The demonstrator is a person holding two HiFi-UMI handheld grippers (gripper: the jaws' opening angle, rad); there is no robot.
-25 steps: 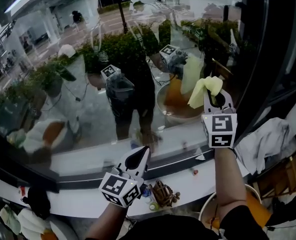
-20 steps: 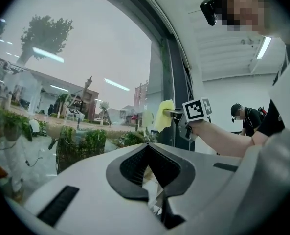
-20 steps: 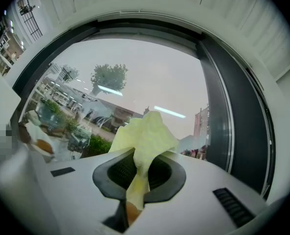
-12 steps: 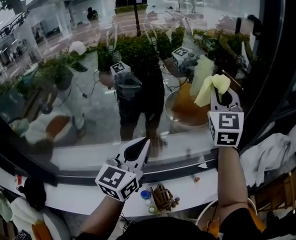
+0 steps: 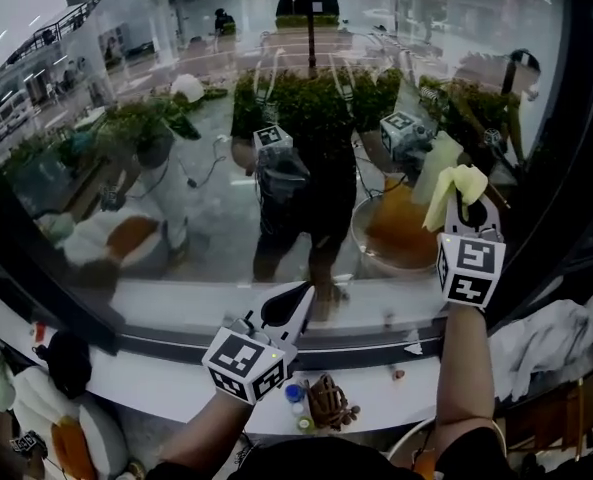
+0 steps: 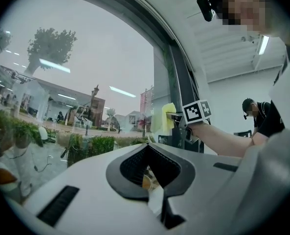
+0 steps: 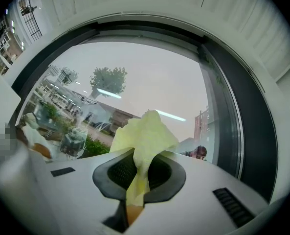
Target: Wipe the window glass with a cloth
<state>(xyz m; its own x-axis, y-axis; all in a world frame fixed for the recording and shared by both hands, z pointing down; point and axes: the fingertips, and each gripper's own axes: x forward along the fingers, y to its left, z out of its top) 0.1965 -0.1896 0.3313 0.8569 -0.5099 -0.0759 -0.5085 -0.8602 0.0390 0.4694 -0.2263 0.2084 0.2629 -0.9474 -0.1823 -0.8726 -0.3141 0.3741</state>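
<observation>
Crumpled yellow cloth [image 5: 455, 184] farther right in view

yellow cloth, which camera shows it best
The right gripper view: the yellow cloth fills the middle, pinched in the shut jaws of the right hand-held gripper. The head view shows it small, at that gripper's tip by the window glass; the left gripper view shows only a distant yellow patch.

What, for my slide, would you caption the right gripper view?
Right tongs shut on a yellow cloth, facing the window glass.
</observation>
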